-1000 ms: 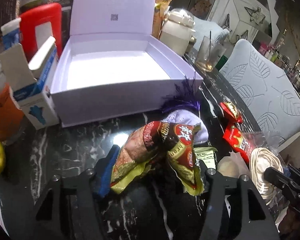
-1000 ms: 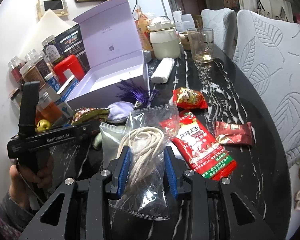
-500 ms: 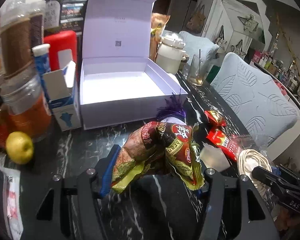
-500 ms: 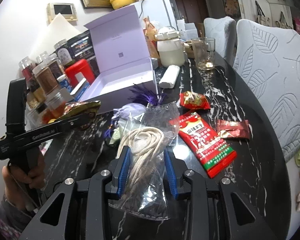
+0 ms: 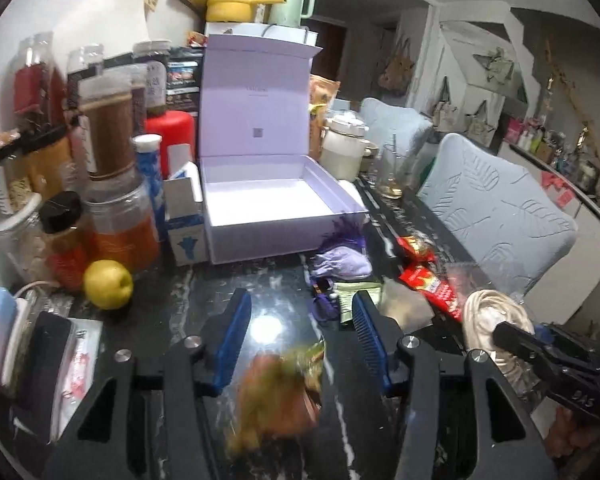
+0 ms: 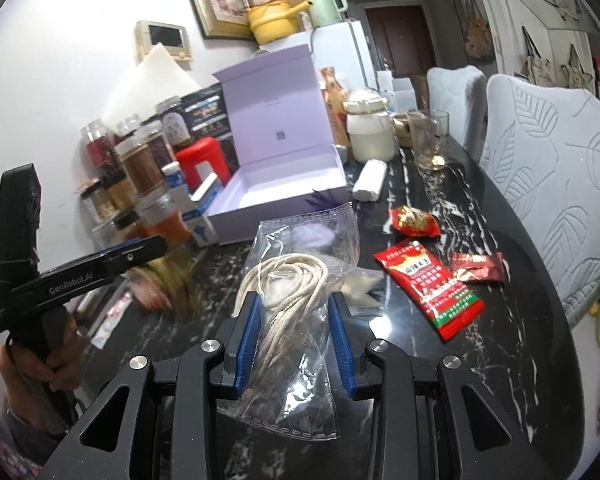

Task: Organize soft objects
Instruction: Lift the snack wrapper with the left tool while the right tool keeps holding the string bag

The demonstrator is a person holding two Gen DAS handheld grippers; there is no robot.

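Observation:
My left gripper (image 5: 300,316) is open; a blurred red-and-green snack bag (image 5: 280,392) is below its jaws, loose from them, seen also in the right wrist view (image 6: 168,280). My right gripper (image 6: 296,320) is shut on a clear plastic bag of white rope (image 6: 292,296), also seen at the right edge of the left wrist view (image 5: 492,316). The open lilac box (image 5: 268,208) stands ahead on the black marble table (image 5: 220,292), its inside bare. A lilac pouch with purple feathers (image 5: 340,256) lies in front of the box.
Red snack packets (image 6: 428,284) lie to the right on the table. Jars and bottles (image 5: 108,184), a blue-white carton (image 5: 184,216) and a yellow apple (image 5: 108,284) crowd the left. A white pot (image 6: 370,136) and a glass (image 6: 426,140) stand behind; chairs (image 6: 548,184) on the right.
My left gripper has opened and let go of the snack bag, which is dropping below the jaws. It has also drawn back and up from the box. My right gripper still holds the rope bag.

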